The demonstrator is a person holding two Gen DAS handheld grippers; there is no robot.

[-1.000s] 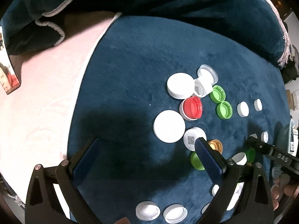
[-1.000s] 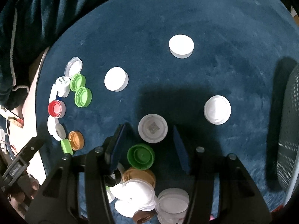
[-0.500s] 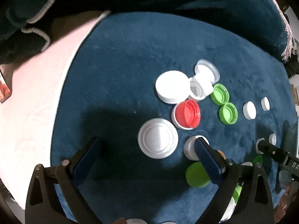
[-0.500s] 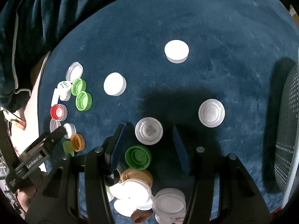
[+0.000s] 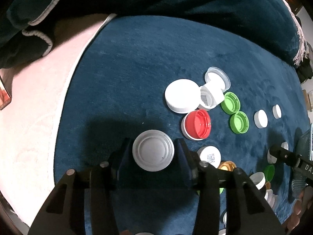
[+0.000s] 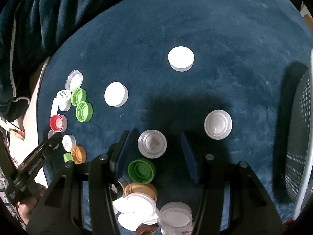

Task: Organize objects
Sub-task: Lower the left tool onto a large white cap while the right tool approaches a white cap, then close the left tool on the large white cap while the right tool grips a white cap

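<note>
Hard to tell whether the pads already touch the big white lid [image 5: 153, 153]. Left claw [image 5: 154, 156] closing around it on the blue blanket [image 5: 127, 68]. Red cap [image 5: 198, 124] and white labelled cap [image 5: 209, 154] close by. Right claw [image 6: 154, 152] half open, gripping nothing, clear cap [image 6: 152, 144] between its fingers. Pile of lids [image 6: 140, 209] partly cut off below.

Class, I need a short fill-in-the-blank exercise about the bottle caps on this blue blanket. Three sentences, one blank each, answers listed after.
1. The left gripper is closing its fingers around a large ____ lid.
2. Two open green caps lie to the right of the single ____ cap.
3. Below the dark green cap, the pile is mostly ____ lids.

Answers: white; red; white
</note>
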